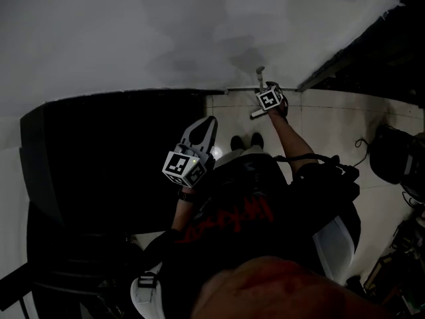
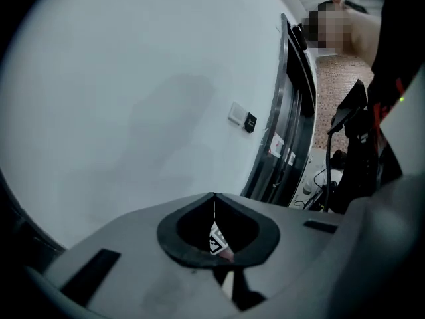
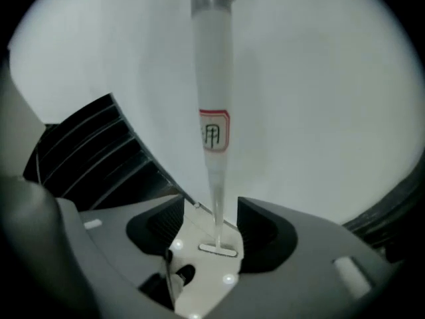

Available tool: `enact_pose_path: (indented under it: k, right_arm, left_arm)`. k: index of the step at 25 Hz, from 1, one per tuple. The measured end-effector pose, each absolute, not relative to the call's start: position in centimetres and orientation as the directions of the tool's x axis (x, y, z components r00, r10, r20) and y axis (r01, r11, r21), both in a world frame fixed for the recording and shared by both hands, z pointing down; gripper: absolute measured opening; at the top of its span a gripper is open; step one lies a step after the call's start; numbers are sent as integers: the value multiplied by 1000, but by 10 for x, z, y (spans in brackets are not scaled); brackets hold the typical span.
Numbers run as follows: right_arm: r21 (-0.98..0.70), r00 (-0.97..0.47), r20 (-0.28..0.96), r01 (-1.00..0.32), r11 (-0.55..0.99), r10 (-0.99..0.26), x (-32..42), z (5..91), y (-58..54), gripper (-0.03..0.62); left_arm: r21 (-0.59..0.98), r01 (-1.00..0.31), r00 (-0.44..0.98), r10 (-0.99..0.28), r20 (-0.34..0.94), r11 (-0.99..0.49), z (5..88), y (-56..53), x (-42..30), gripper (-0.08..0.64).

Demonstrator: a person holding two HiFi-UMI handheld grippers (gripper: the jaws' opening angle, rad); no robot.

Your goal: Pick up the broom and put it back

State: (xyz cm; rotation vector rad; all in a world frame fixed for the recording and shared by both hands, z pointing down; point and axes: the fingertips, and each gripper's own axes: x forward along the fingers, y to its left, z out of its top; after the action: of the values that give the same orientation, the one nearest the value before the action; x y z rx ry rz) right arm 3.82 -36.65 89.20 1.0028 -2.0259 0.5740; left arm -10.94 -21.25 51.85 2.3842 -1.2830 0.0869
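Note:
The broom stands upright against the white wall [image 3: 319, 98]. Its pale handle [image 3: 214, 111] carries a red-framed label, ends in a grey cap at the top, and its narrow head [image 3: 218, 249] rests on the floor. My right gripper [image 3: 210, 210] is open, one jaw on each side of the lower handle, and neither pad presses on it. In the head view the right gripper [image 1: 267, 97] is by the wall corner, just below the broom's top [image 1: 260, 71]. My left gripper [image 1: 209, 122] is shut on nothing and held off to the left; its tips meet [image 2: 214, 195].
A black slatted panel [image 1: 119, 151] fills the left side next to the broom. Pale floor tiles [image 1: 332, 125] lie to the right, with a black bag and cables [image 1: 395, 155] at the far right. Dark door frames [image 2: 292, 125] and a wall switch [image 2: 242, 118] show ahead of the left gripper.

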Motion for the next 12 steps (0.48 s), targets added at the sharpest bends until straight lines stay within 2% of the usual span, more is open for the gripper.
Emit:
enact_pose_path:
  k: [2,4,8,10,12]
  right_arm:
    - [-100,-377,791,-857,506,-482,43,876,-373,247]
    - [-141,-419,732,-864,483,-536,41,846,-363,197]
    - [-212,-519,520,-847,487,-678,39,748,-326,92]
    - [-251,-568,410,-822,511,-713,38,696,-305,29]
    - [-282,-616,311,-787,548,-724,34,648,-286,2]
  left_arm:
    - [335,-806,574,-781,246,-487,516,-212,-106,8]
    - [332,-807,573,-784,240,-488,514,-213,-101,8]
    - [304,-808,577,-782,234,-505,515,-220,-93,8]
    - [294,-802,588,-776,230,-520,516,-222,-89,8]
    - [307,-793,598,-769,225,-526,517,-224,-83,8]
